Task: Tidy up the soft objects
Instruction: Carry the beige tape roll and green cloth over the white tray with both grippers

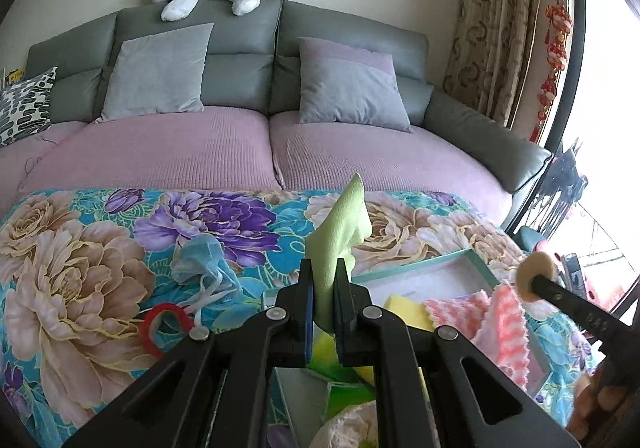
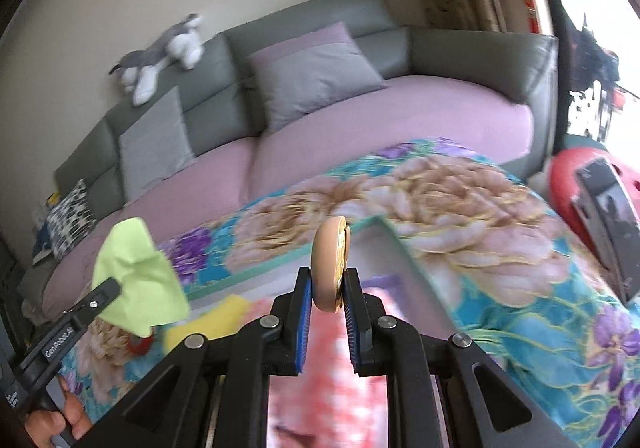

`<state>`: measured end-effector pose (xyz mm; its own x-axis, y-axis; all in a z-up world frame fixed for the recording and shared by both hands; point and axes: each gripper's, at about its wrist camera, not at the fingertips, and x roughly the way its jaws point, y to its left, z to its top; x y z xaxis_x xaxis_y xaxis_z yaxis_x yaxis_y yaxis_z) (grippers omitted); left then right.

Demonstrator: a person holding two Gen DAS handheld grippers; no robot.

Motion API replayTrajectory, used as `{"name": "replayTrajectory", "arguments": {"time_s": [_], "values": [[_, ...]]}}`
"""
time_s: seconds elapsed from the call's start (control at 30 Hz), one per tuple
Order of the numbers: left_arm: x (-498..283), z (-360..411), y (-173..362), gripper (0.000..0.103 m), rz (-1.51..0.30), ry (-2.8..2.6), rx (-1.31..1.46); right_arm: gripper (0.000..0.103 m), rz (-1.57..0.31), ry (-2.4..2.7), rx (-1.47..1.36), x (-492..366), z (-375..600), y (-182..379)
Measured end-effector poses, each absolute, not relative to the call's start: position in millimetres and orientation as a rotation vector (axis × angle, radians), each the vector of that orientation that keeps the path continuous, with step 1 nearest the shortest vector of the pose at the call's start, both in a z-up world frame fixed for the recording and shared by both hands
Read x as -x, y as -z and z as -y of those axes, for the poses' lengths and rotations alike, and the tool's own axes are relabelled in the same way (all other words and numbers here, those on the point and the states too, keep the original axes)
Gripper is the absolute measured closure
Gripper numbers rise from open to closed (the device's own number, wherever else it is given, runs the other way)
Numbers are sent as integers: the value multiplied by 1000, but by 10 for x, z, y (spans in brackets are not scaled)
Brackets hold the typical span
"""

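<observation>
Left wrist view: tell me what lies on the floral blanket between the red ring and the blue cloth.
White ribbon-like strips lie there, running from the blue cloth toward the red ring, seen in the left wrist view.

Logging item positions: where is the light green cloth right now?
The light green cloth is clamped in the left gripper, raised above the floral blanket, left of the teal-rimmed box.
</observation>
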<state>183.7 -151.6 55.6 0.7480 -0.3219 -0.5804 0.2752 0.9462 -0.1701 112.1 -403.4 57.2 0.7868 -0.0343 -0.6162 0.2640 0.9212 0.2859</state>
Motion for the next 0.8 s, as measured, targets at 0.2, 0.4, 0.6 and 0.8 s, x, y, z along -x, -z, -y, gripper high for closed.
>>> {"name": "replayTrajectory", "arguments": {"time_s": [0.2, 0.4, 0.6, 0.8], "values": [[-1974, 1546, -330, 95, -713, 328, 92, 86, -691, 239, -379, -1050, 4286, -440], [-2063, 1628, -65, 95, -815, 319, 75, 86, -739, 225, -358, -1142, 4227, -295], [-2135, 1586, 134, 94, -896, 285, 81, 86, -795, 238, -353, -1218, 4210, -121], [-2165, 1571, 220, 94, -934, 276, 88, 85, -824, 246, -357, -1249, 4212, -41]]}}
